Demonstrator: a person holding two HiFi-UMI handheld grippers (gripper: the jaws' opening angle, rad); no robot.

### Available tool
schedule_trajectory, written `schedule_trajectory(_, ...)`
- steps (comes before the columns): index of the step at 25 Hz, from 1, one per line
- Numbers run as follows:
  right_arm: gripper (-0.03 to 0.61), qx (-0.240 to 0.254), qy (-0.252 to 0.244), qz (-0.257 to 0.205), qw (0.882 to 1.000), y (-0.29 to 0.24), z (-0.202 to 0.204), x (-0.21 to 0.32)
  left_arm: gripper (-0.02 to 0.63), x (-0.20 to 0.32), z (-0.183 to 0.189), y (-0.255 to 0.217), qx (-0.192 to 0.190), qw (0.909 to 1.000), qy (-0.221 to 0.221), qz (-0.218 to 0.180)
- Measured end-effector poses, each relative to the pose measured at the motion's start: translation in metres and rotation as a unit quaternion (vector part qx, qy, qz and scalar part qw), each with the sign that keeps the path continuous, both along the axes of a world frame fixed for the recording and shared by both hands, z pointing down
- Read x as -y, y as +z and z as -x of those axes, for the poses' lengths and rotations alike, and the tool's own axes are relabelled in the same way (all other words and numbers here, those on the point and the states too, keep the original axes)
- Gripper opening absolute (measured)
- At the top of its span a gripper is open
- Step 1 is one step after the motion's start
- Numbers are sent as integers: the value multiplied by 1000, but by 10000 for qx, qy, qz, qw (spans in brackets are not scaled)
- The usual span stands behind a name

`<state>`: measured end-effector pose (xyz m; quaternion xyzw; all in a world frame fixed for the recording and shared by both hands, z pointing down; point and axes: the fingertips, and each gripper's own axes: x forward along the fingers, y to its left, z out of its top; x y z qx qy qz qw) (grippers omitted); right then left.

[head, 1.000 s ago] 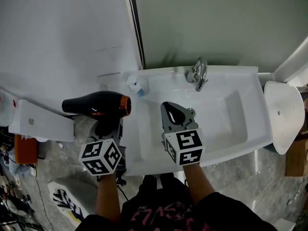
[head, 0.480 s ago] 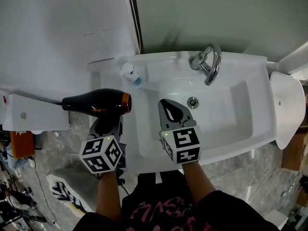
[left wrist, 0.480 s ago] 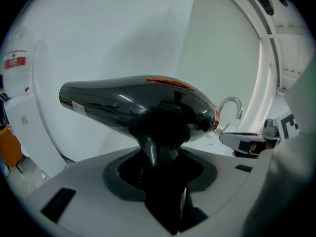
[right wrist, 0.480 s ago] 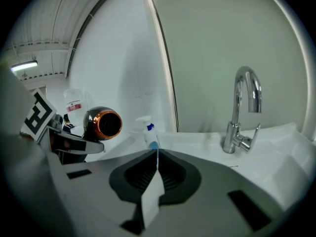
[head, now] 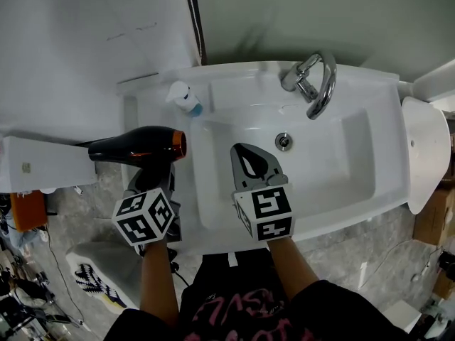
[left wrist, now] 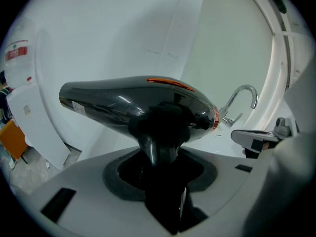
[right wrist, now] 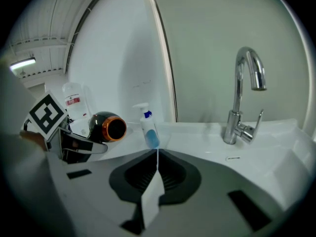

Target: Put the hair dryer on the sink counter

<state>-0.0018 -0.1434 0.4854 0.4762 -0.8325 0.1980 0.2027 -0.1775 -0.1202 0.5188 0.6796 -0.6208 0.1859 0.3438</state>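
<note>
A black hair dryer [head: 135, 148] with an orange ring round its nozzle hangs level at the left edge of the white sink counter [head: 234, 80], nozzle pointing right toward the basin. My left gripper [head: 153, 183] is shut on its black handle, which fills the jaws in the left gripper view under the dryer body [left wrist: 138, 102]. My right gripper [head: 250, 163] hovers over the basin, shut with nothing in it; its fingertips meet in a thin seam [right wrist: 157, 152]. From there the hair dryer [right wrist: 108, 126] and the left gripper [right wrist: 74, 144] show at the left.
A pump bottle [head: 183, 96] with blue liquid stands on the counter's back left corner. The chrome faucet [head: 316, 84] curves over the basin at the back. A white lidded fixture [head: 426, 155] is to the right, a white box [head: 43, 165] to the left, a mat [head: 92, 283] on the floor.
The view has drawn nearer to the sink. The hair dryer, still held, now reaches over the counter's left edge, where earlier it hung left of it. The right gripper stays over the basin.
</note>
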Motion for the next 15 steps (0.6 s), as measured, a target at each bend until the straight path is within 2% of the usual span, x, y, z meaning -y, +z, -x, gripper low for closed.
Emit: schedule_trajectory(15, 22, -55, -37, 238, 9997, 30, 3, 0, 172, -9, 8, 57, 61, 9967, -46, 807)
